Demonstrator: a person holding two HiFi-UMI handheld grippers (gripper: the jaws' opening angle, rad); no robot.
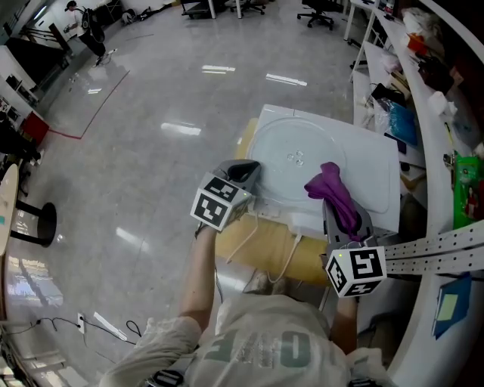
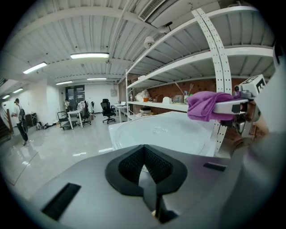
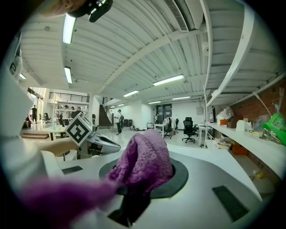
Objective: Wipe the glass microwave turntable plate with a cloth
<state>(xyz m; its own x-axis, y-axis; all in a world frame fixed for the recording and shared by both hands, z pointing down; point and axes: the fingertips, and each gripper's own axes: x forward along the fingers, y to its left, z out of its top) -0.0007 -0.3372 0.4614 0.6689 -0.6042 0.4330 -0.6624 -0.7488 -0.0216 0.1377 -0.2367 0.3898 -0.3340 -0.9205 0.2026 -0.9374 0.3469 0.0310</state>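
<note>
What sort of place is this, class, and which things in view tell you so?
Likely a lab or workshop hall: long white shelving stocked with supplies, office chairs, and a wide polished floor.

round clear glass turntable plate (image 1: 296, 160) on white square board (image 1: 380, 175) | purple cloth (image 1: 333, 190) over plate's near-right rim | left gripper (image 1: 246, 172) at plate's near-left edge

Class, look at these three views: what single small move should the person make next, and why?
Probably lower the right gripper so the purple cloth touches the glass plate. The cloth is clamped in its jaws and, in the left gripper view, appears to hang above the plate's right side. The left gripper sits shut at the near rim.
</note>
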